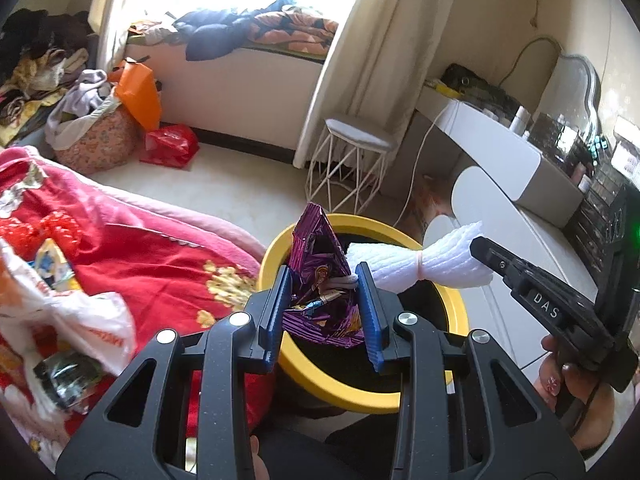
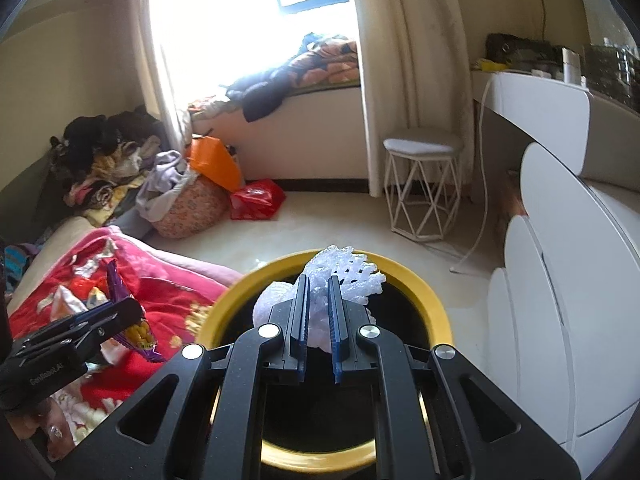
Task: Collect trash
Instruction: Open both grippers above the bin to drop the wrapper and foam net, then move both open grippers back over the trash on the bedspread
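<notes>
A yellow-rimmed black bin (image 1: 276, 254) stands on the floor beside the bed; it also shows in the right wrist view (image 2: 420, 284). My left gripper (image 1: 323, 276) is shut on a purple snack wrapper (image 1: 316, 248) and holds it over the bin's left rim. My right gripper (image 2: 318, 280) is shut on a white foam net (image 2: 348, 272) and holds it above the bin's opening. The net (image 1: 436, 260) and the right gripper (image 1: 496, 254) show at the right of the left wrist view. The left gripper (image 2: 128, 310) with the wrapper (image 2: 114, 280) shows at the left of the right wrist view.
A red blanket (image 1: 132, 252) with a white plastic bag (image 1: 92, 320) and other wrappers covers the bed at the left. A white wire stool (image 2: 422, 188), a white dresser (image 2: 560, 320), a laundry basket (image 2: 188, 204) and a red bag (image 2: 258, 198) stand around the floor.
</notes>
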`<state>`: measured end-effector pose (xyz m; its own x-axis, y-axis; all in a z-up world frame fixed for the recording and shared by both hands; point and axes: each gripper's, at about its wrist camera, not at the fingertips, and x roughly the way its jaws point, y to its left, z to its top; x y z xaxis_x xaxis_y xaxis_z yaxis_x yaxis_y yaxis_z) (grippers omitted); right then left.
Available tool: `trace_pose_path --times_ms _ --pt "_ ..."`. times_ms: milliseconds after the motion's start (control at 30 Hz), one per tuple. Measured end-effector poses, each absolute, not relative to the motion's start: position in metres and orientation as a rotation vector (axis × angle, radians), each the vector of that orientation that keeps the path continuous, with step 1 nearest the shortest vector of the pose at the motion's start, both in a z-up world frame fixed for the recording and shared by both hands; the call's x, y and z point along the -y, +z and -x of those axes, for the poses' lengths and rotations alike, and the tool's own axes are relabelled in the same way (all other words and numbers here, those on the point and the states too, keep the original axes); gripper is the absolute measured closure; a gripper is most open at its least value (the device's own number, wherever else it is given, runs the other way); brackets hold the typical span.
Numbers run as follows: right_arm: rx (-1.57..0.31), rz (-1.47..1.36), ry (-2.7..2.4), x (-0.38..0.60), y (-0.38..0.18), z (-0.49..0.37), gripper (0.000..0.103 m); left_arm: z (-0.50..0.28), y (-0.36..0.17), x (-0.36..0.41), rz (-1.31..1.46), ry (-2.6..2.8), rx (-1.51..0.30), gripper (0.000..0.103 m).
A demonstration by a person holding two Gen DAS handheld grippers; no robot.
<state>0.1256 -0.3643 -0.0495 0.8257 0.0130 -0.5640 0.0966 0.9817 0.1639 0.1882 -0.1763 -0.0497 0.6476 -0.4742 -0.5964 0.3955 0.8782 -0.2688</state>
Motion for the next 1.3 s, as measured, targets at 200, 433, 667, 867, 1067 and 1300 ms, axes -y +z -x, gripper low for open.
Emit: trace_pose_path --times_ms 200,433,667,867,1067,1300 --pt "-0.646 -0.214 -0.058 0.377 -0.062 -0.132 0.093 -0.2 -0.058 0.199 0.089 -0.517 -0.738 0.076" --pt "-0.683 -0.253 -0.053 0.386 -0.069 -0.134 0.075 -0.212 -0.068 0.215 0.082 -0.54 -0.762 0.051" --pt "-0.653 -0.252 -0.055 0.381 -0.06 -0.129 0.053 -0.21 -0.066 0.196 0.122 -0.478 -0.757 0.017" --pt "-0.603 -0.249 -0.009 0.368 -0.047 -0.129 0.046 -0.2 -0.054 0.164 0.137 -0.397 -0.727 0.011" --pt "-0.57 -0.224 0.058 0.341 -0.033 -0.131 0.042 -0.193 -0.039 0.126 0.17 -0.325 -0.679 0.011" --pt "-0.555 -0.182 0.146 0.303 -0.023 -0.133 0.036 -0.185 -0.023 0.089 0.183 -0.253 -0.624 0.011"
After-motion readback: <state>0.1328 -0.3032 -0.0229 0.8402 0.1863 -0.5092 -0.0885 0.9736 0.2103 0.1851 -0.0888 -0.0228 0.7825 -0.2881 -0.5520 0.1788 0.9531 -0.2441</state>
